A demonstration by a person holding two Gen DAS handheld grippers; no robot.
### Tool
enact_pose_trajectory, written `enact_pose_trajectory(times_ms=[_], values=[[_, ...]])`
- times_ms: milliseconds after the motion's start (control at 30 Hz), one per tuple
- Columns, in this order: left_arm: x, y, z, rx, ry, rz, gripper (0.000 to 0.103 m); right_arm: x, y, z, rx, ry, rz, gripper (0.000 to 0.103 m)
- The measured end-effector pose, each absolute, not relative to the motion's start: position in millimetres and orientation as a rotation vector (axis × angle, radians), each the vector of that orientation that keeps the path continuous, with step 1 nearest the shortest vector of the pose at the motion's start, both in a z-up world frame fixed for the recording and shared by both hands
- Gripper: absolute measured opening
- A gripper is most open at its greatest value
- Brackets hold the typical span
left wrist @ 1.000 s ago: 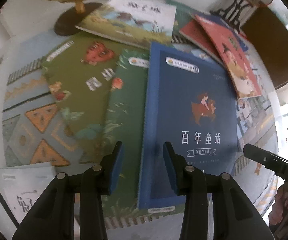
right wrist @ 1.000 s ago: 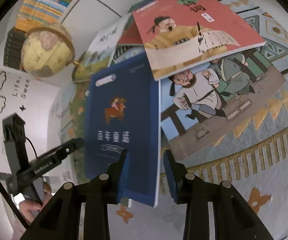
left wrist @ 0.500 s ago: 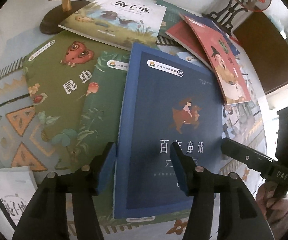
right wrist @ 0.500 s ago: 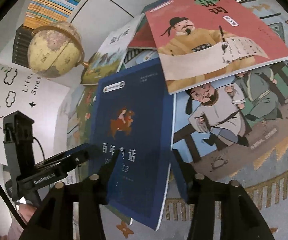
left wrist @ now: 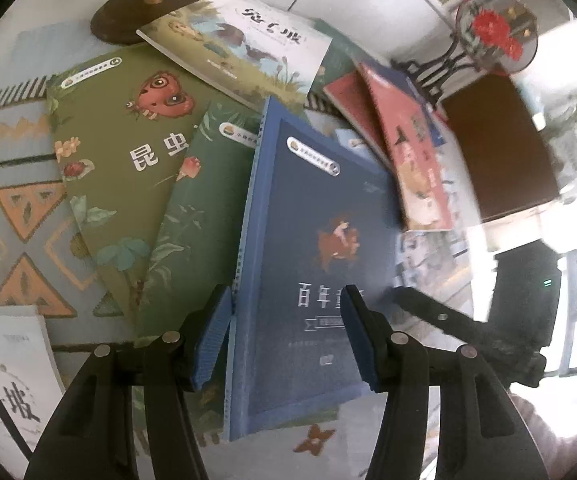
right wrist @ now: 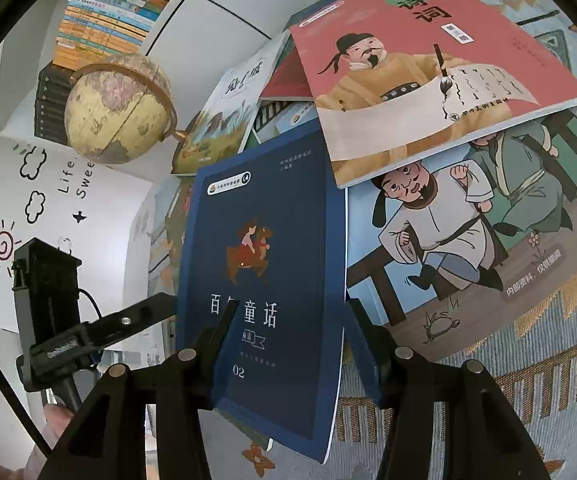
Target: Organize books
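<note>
The dark blue book [left wrist: 320, 248] lies in the middle of the left wrist picture, on top of a green book [left wrist: 192, 216] and partly over a mat [left wrist: 12, 216] with orange triangles; the left tongs [left wrist: 284, 336] are spread wide, one blue pad [left wrist: 212, 336] just beside the book's left edge and the other pad over its cover near the white letters; I cannot tell if they touch the book;

In the right wrist picture the same dark blue book [right wrist: 264, 272] fills the middle, and its near end looks tilted up off the mat [right wrist: 528, 360]; the right tongs [right wrist: 288, 332] are spread too, with one finger across the cover and the other just past the right edge;

An olive book with a red bug [left wrist: 128, 152] sits in the left middle of the left wrist picture; a white and yellow book [left wrist: 240, 48] lies at the upper middle; a pink book with a man writing [right wrist: 428, 80] is at the upper right of the right wrist picture, over a book with a man in white robes [right wrist: 468, 240]; a globe [right wrist: 120, 108] stands at the upper left, with shelves of books [right wrist: 104, 12] behind it
</note>
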State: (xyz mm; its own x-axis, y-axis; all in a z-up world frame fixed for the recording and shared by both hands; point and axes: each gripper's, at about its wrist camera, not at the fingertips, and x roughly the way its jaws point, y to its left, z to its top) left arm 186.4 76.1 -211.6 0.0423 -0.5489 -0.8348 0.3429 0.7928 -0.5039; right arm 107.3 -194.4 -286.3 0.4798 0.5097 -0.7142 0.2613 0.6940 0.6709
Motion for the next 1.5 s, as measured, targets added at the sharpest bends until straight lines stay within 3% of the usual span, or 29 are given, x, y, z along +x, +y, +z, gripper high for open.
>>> enact_pose_trajectory(times_ms=[567,1000,1133,1233,1500], values=[[177,87,-193,-0.288,1.328,-0.735,0.046,104,-195,-286,0.842,1.077,0.17,0.051],[167,71,-228,-0.08,1.404,-0.622,0.046,76,-215,-292,1.043,1.012,0.356,0.053],[171,85,-229,-0.214,1.418,-0.634,0.046,70,-221,-304,1.074,1.05,0.348,0.042],[166,76,-229,-0.101,1.416,-0.626,0.046,62,-225,-298,1.186,0.96,0.462,0.038],[159,64,-229,-0.022,1.401,-0.618,0.046,63,-197,-309,1.084,1.115,0.46,0.036]])
